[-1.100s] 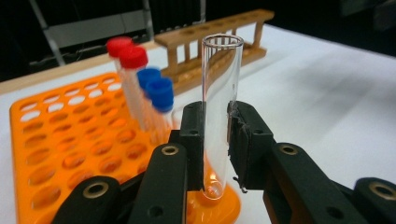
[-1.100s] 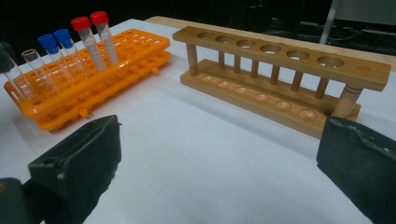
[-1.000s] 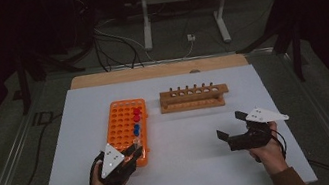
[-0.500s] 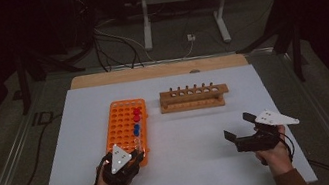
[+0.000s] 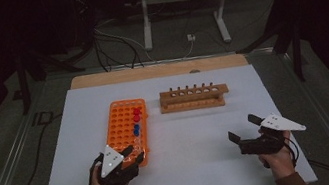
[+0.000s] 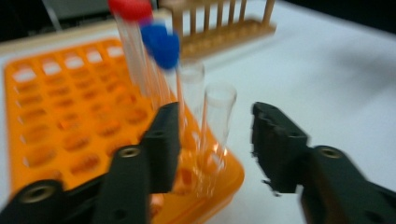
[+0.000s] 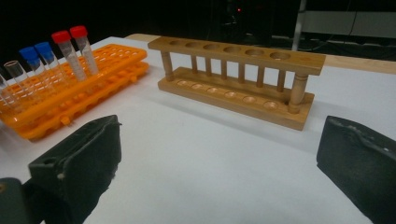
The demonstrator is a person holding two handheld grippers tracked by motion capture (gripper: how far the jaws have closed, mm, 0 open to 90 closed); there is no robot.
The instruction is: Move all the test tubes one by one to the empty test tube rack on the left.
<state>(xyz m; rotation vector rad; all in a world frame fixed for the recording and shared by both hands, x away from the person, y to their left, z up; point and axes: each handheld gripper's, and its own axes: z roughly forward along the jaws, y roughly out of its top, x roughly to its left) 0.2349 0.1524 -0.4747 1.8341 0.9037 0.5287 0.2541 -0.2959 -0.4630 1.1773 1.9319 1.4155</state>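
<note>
Blurred, left gripper point(image 6: 215, 140) – uncapped tube point(image 6: 215, 126) between jaws.

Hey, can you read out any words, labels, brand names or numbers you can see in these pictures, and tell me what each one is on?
None: no readable text, label or number shows.
Orange tube rack: plain, no markings visible.
Wooden rack: plain wood, no lettering.
Capped tubes: red and blue caps, no labels legible.
Grey plate on the left gripper: small holes, no writing.
</note>
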